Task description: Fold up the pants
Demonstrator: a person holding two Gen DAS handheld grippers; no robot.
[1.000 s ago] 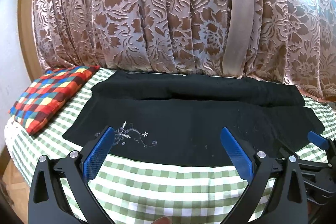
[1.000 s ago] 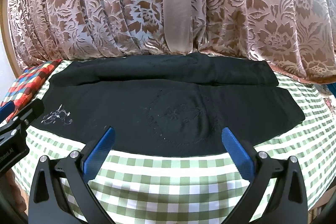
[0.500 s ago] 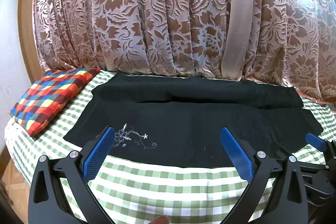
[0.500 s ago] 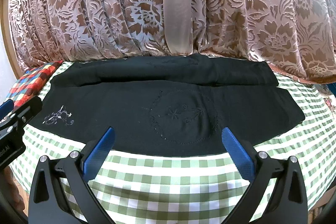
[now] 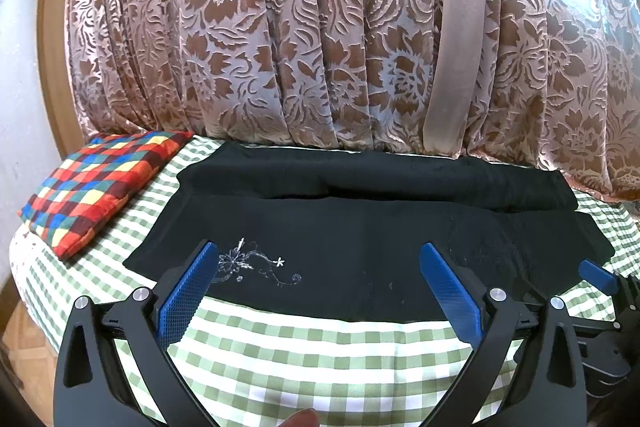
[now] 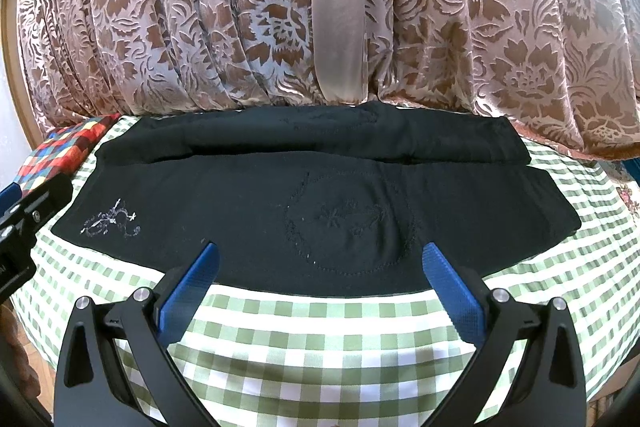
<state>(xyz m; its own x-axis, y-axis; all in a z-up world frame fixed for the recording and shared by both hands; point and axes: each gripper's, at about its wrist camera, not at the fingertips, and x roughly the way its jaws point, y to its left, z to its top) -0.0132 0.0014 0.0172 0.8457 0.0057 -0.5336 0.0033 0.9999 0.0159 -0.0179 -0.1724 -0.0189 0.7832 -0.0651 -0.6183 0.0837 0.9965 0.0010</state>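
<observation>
Both grippers slightly back — plaid cushion point(image 5: 100, 183) beside black pants point(image 5: 360, 239).

Both views are taken from just off the near edge of the green-and-white checked tablecloth point(image 5: 320, 343), facing a brown floral curtain point(image 5: 280, 27). The flat black embroidered pants point(image 5: 360, 235) point(image 6: 248, 211) are shared by both. The left view is set further left, where a multicoloured checked cushion point(image 5: 100, 183) is seen in full.

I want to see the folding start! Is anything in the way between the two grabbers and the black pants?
Nothing visible is. Both the left gripper and right gripper hang open just before the pants, with only bare checked tablecloth between. The colourful cushion lies off to the left.
</observation>
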